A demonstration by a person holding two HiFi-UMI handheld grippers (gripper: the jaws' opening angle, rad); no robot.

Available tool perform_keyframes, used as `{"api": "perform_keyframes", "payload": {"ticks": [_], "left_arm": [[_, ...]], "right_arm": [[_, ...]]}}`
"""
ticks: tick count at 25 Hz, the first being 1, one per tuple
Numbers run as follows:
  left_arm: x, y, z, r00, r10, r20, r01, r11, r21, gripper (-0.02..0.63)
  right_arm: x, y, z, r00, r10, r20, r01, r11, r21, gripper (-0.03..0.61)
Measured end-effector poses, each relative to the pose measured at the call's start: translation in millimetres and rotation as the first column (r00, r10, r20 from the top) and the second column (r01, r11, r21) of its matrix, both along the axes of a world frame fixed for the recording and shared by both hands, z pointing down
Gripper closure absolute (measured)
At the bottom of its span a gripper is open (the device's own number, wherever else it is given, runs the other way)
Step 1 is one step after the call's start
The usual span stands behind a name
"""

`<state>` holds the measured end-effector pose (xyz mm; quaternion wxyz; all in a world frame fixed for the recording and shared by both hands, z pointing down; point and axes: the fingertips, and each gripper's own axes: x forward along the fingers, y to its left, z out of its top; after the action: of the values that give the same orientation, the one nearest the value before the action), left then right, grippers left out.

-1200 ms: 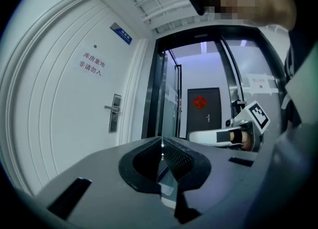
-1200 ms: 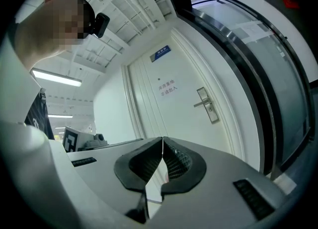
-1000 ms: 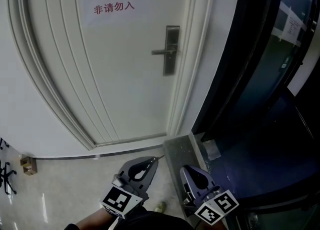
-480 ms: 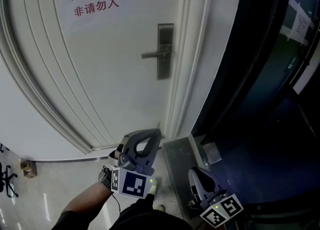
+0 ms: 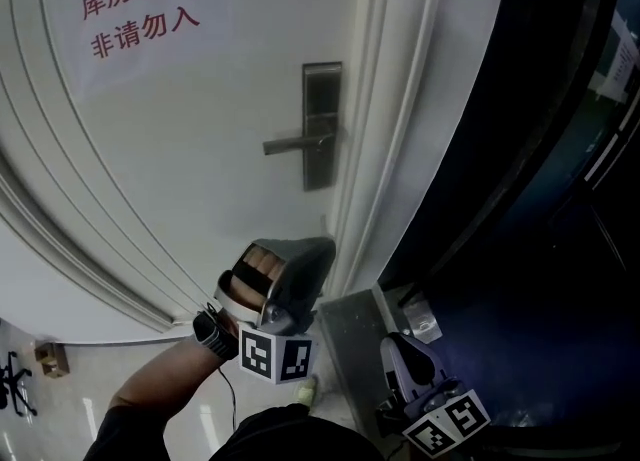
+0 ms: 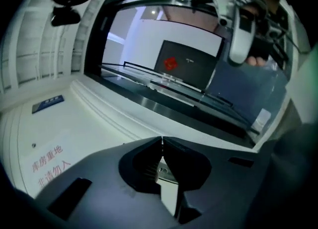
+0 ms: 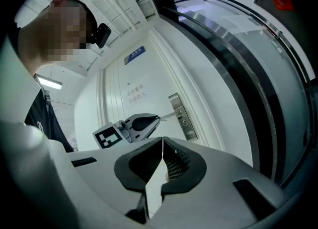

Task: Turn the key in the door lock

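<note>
Approach step: left claw (image 5: 316,249) and right claw (image 5: 394,343), both pressed together and empty, below the lock plate (image 5: 320,125). Next: locate the key, seemingly not visible.

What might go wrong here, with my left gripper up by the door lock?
The left gripper has its jaws together, and no key shows between them or in the lock plate, so there may be nothing to turn. The lever handle juts out left of the plate, above the gripper; it might get bumped on the way up.
</note>
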<state>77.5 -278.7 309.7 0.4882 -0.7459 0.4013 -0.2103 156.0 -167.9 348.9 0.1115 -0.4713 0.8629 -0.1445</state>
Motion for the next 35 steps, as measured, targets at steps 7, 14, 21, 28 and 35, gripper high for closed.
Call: {"api": "perform_keyframes", "payload": {"ticks": [7, 14, 21, 28, 35], "left_arm": [[8.2, -87.0, 29.4, 0.971, -0.055, 0.233, 0.028, 0.993, 0.118, 0.604], [16.2, -140.3, 40.8, 0.946, -0.093, 0.312, 0.042, 0.985, 0.168, 0.604], [12.7, -170.9, 51.0, 0.934, -0.129, 0.333, 0.075, 0.982, 0.171, 0.604], [13.5, -183.5, 56.5, 0.930, -0.133, 0.342, 0.070, 0.979, 0.191, 0.604], [10.5, -193.1, 62.0, 0.914, -0.158, 0.373, 0.081, 0.973, 0.214, 0.604]], "right_arm": [[-12.4, -66.7, 18.5, 1.000, 0.004, 0.010, -0.004, 1.000, -0.030, 0.563], [-9.7, -102.2, 24.2, 1.000, 0.012, 0.028, -0.011, 0.999, -0.033, 0.563], [-12.2, -121.6, 34.8, 0.999, 0.003, 0.038, -0.001, 0.999, -0.052, 0.563], [-13.2, -131.6, 38.5, 0.999, 0.000, 0.036, 0.002, 0.998, -0.057, 0.563], [-14.2, -134.8, 39.9, 0.999, -0.001, 0.032, 0.003, 0.998, -0.061, 0.563]]}}
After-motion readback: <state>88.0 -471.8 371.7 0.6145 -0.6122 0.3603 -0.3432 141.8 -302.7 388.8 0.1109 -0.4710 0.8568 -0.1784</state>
